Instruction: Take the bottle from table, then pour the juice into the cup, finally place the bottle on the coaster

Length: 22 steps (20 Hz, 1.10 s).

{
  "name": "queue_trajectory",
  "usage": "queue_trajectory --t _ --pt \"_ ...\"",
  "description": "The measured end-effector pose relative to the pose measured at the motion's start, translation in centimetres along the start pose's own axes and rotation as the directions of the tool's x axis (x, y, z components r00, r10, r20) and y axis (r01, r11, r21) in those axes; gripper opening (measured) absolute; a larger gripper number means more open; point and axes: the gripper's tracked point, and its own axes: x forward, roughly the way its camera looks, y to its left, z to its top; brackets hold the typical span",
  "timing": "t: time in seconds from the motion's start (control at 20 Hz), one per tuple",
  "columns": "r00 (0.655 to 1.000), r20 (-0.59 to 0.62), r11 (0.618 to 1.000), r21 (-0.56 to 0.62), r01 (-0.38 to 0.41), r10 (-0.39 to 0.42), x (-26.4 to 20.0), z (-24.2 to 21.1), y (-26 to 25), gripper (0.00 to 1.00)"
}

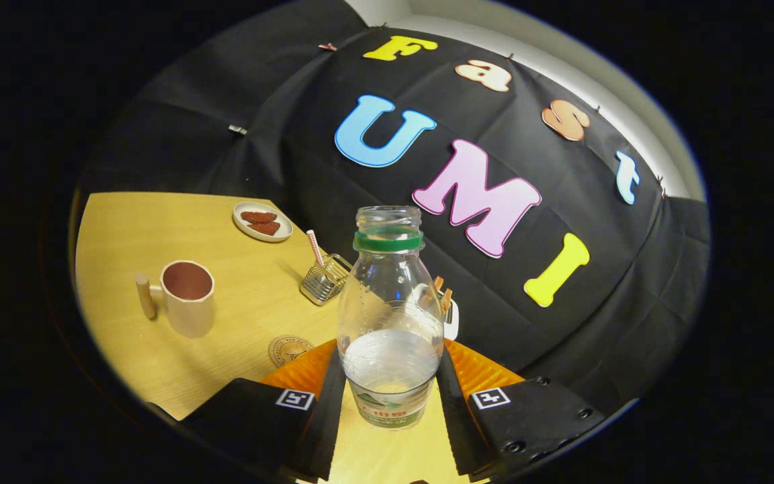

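A clear plastic bottle [389, 316] with a green neck ring and no cap stands between my fingers, and my gripper [390, 390] is shut on its lower body. Pale liquid fills its lower part. The view is tilted, so the bottle seems lifted off the table [125, 222]. Beyond the fingers to the left stands a beige cup [186, 297] with a wooden handle and a dark inside. A round brown coaster [288, 349] lies flat on the wood just ahead of the left finger, between the cup and the bottle.
A small wire basket [324, 278] holding a striped straw stands behind the coaster. Farther back, a white plate [262, 221] carries two brown biscuits. The table's far edge meets the black cloth wall right behind these.
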Motion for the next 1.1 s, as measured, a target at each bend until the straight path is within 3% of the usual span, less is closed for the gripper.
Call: queue_trajectory --t 0.45,1.1 --pt "1.0 -0.016 0.978 -0.21 -0.004 0.0 2.0 1.5 3.3 0.69" --pt "0.999 0.008 0.876 -0.482 -0.031 0.04 4.0 2.2 8.5 0.69"
